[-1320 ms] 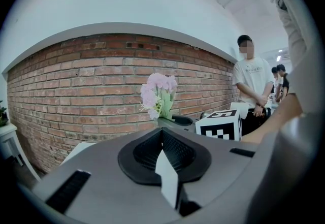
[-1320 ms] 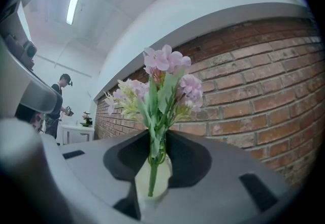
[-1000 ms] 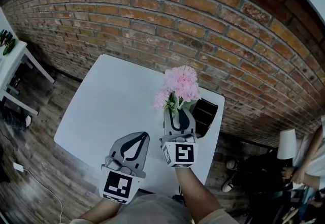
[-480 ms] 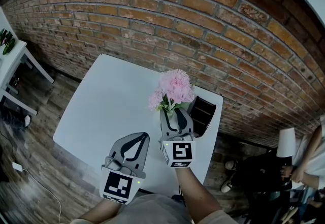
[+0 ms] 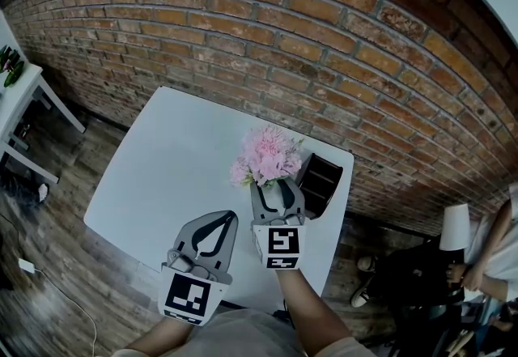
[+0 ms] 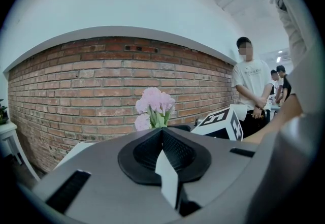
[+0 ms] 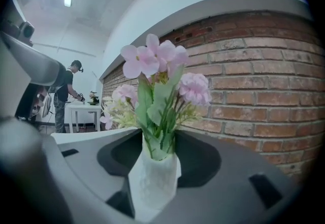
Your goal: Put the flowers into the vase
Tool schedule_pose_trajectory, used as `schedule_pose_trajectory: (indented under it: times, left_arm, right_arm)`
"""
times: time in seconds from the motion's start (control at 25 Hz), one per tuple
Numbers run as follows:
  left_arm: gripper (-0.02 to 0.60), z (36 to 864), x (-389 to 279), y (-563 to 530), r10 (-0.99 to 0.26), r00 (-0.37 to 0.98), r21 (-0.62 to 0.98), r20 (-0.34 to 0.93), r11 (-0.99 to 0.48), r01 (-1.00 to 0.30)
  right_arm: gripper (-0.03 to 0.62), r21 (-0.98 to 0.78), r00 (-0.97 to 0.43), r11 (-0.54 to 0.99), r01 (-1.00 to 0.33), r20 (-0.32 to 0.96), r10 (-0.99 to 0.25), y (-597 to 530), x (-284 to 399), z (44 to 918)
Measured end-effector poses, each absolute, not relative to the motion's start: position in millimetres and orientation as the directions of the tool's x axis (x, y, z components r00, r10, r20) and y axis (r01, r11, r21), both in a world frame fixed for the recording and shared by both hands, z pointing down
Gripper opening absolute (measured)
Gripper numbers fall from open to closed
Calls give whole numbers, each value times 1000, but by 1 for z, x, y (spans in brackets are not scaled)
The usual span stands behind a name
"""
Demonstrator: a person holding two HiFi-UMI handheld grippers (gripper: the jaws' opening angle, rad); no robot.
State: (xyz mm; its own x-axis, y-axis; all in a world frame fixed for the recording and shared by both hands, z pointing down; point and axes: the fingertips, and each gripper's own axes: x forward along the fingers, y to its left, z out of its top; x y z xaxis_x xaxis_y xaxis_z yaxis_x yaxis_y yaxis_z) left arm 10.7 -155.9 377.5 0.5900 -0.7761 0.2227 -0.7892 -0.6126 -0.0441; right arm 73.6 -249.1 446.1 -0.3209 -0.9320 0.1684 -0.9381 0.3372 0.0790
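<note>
right gripper [image 5: 276, 193]: jaws just opening, apart round white textured vase [image 7: 152, 182] of pink flowers [image 5: 267, 155]
left gripper [image 5: 229, 216]: jaws together
cube markers [image 5: 279, 244]: black-white square codes only
vase foot: hidden by jaws, 6 o'clock

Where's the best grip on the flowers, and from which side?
The flowers' green stems, below the blooms, coming in level from the near side. The stems stand upright and bunched; the blooms spread wide and look soft.

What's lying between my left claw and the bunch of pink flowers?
Nothing but bare white tabletop lies between the left claw and the bunch of pink flowers with green leaves; the head view shows it.
</note>
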Motion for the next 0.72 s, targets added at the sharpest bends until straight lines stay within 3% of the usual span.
schedule_pose_trajectory:
  times: [0.72]
  left_arm:
    - [8,373,19,-151,-775,595,-35,215,-615,-788]
  right_arm:
    - [196,49,-284,312,-949,295,-912,-237,83,453]
